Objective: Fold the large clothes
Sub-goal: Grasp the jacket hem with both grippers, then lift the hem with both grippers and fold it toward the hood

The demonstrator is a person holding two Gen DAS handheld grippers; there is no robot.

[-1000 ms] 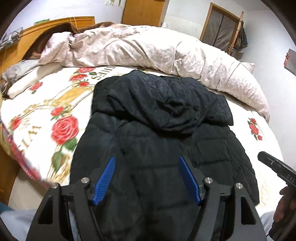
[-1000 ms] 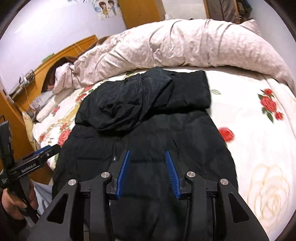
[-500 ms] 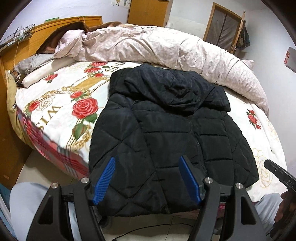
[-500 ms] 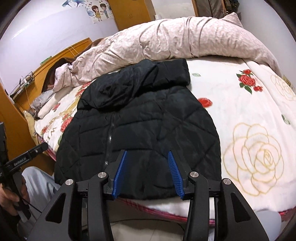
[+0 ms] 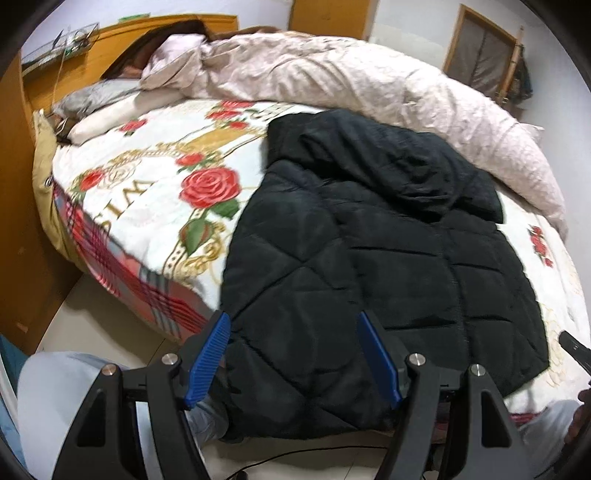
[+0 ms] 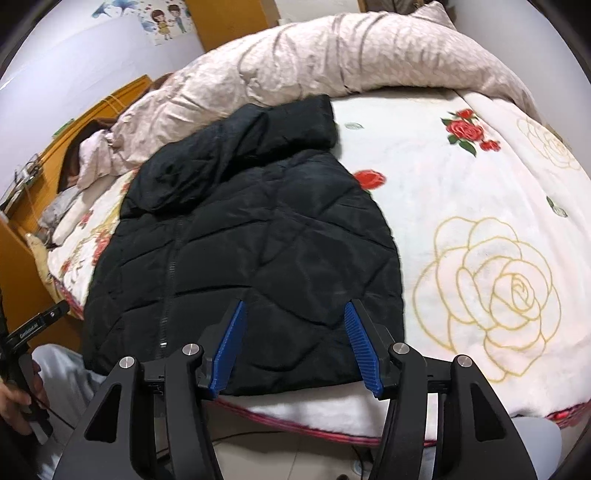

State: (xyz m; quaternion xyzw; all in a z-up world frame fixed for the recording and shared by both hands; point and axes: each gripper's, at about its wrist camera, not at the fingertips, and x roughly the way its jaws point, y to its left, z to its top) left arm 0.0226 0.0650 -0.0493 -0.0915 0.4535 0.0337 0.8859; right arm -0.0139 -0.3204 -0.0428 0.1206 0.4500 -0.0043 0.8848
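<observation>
A black quilted hooded jacket [image 5: 369, 258] lies front up on the rose-print bedspread [image 5: 155, 192], hood toward the far side and hem over the near bed edge. My left gripper [image 5: 295, 354] is open and hovers over the hem's left part, its blue pads apart from the cloth. My right gripper [image 6: 295, 345] is over the hem's right part [image 6: 295, 369]. Its jaws are opening, and the jacket shows between the pads without being pressed. The right wrist view shows the jacket [image 6: 240, 240], with the left gripper [image 6: 37, 325] at the left edge.
A crumpled pink duvet [image 5: 369, 85] lies along the far side of the bed. A wooden headboard [image 5: 110, 33] and pillows [image 5: 99, 96] are at the far left. The person's knees in light trousers [image 5: 55, 387] and a floor cable [image 5: 314, 454] are below the bed edge.
Both views have drawn back and down toward the near bed edge, so the jacket's hem and the floor now show. The right jaws have widened. The left jaws are unchanged.
</observation>
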